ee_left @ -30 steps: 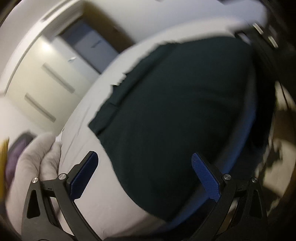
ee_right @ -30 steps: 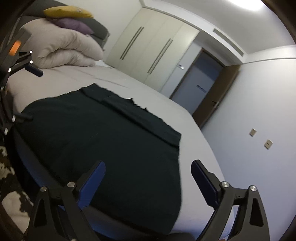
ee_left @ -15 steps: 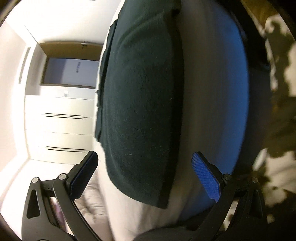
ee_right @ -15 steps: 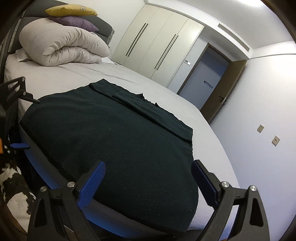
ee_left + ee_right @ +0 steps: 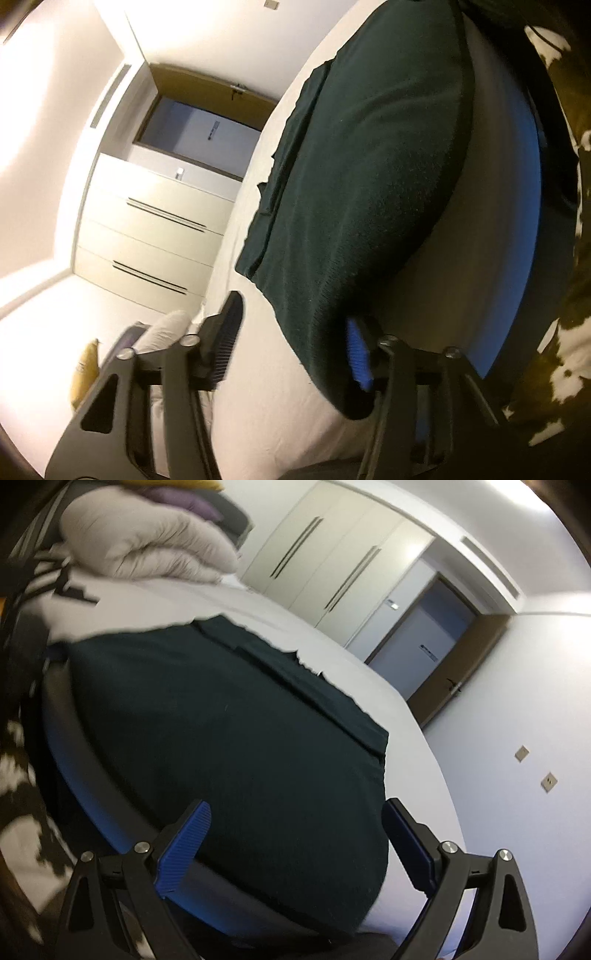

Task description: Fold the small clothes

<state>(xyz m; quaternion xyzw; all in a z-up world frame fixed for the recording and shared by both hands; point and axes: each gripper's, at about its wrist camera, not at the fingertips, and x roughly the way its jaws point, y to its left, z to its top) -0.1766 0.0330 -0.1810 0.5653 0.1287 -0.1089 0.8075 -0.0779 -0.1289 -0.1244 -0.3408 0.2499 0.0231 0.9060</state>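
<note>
Straddling the dark garment's [image 5: 369, 192] near corner at 6 o'clock, left claw [image 5: 291, 343] sits partly open, nothing pinched. Right claw [image 5: 295, 834] gapes wide over the garment's near edge. Garment lies flat on the bed [image 5: 258, 602]; duvet [image 5: 147, 546] at 11 o'clock, wardrobe [image 5: 332, 554] beyond.

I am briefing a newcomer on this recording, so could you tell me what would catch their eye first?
A large dark green knitted garment lies spread flat on the pale grey bed sheet, filling both views. A rolled beige duvet sits at the bed's far end, and the left gripper brackets the garment's near corner.
</note>
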